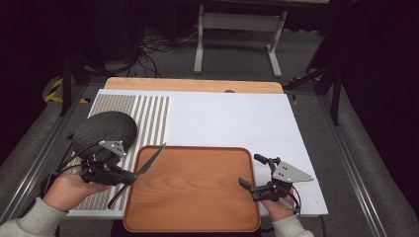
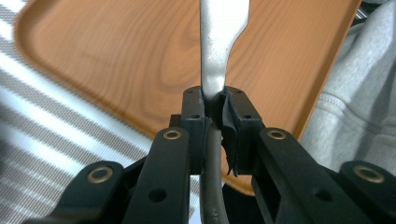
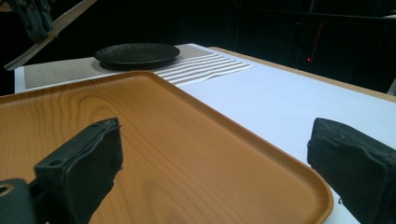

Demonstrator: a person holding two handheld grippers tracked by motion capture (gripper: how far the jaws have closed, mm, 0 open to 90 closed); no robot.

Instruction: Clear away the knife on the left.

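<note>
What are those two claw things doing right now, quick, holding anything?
Left gripper: closed on a table knife, held over the wooden tray.
Right gripper: open, holding nothing, at the tray's right edge.

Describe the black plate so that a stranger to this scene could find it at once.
Start from the wooden tray at the table's near edge. Beyond its far left corner lies a striped placemat, and on it rests the black plate. It is round, dark and textured, unlike the pale, flat surfaces around it.
</note>
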